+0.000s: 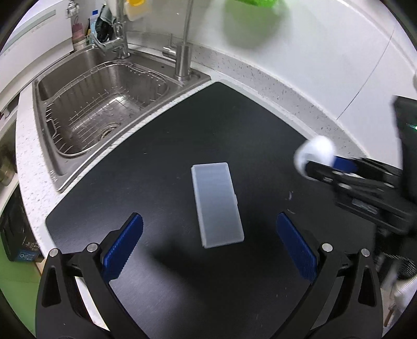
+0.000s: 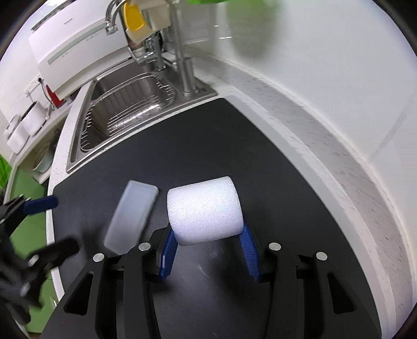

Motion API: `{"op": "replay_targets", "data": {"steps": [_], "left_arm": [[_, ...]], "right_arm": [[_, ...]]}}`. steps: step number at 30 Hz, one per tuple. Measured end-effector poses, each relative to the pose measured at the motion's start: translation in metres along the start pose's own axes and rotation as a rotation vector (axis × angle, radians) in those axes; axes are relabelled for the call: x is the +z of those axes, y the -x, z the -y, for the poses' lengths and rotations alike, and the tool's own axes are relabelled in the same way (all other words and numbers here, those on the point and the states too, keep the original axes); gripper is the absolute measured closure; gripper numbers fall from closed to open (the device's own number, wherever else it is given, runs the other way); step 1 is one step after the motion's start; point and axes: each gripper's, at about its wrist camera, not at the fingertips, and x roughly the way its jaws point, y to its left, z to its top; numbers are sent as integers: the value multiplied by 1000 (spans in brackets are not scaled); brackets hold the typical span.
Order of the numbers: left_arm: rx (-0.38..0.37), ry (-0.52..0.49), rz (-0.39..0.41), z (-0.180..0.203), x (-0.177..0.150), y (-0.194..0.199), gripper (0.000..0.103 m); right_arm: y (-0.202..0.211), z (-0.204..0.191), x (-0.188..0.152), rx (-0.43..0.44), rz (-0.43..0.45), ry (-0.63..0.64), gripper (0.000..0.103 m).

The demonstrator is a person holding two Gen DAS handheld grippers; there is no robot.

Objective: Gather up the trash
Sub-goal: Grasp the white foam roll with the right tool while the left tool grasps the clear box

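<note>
A flat translucent white plastic case [image 1: 217, 204] lies on the black mat [image 1: 182, 135]. My left gripper [image 1: 209, 237] is open, its blue pads on either side of the case's near end, hovering above it. My right gripper [image 2: 207, 250] is shut on a white foam cylinder [image 2: 204, 210], held above the mat. In the left wrist view the right gripper [image 1: 320, 161] is at the right with the foam cylinder [image 1: 314, 152] at its tip. The case also shows in the right wrist view [image 2: 131, 216], left of the foam. The left gripper shows blurred at that view's left edge [image 2: 39, 204].
A steel sink [image 1: 104, 109] with a wire basket and taps [image 1: 183, 52] lies beyond the mat's far left edge. A white speckled counter [image 1: 273, 78] and white wall run behind. A green object [image 1: 250, 5] hangs at the top.
</note>
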Motion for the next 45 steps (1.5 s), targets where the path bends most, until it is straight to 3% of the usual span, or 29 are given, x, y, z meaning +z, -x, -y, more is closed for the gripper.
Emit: {"op": "replay_targets", "data": {"steps": [15, 19, 22, 24, 26, 30, 37, 45], "left_arm": [[161, 17, -35, 20, 5, -69, 3], [189, 19, -51, 19, 1, -79, 22], [202, 4, -46, 21, 1, -80, 26], [203, -2, -41, 23, 0, -78, 35], [203, -9, -37, 24, 2, -77, 52], [181, -11, -45, 23, 1, -76, 52], [147, -35, -21, 19, -3, -53, 52], [152, -35, 58, -24, -24, 24, 52]], "right_arm": [[17, 37, -17, -5, 16, -48, 59], [15, 38, -16, 0, 15, -50, 59], [16, 38, -17, 3, 18, -50, 59], [17, 38, -18, 3, 20, -51, 59], [18, 36, -19, 3, 22, -51, 59], [23, 34, -20, 1, 28, -48, 59], [38, 20, -21, -9, 47, -39, 59], [59, -56, -24, 45, 74, 47, 59]]}}
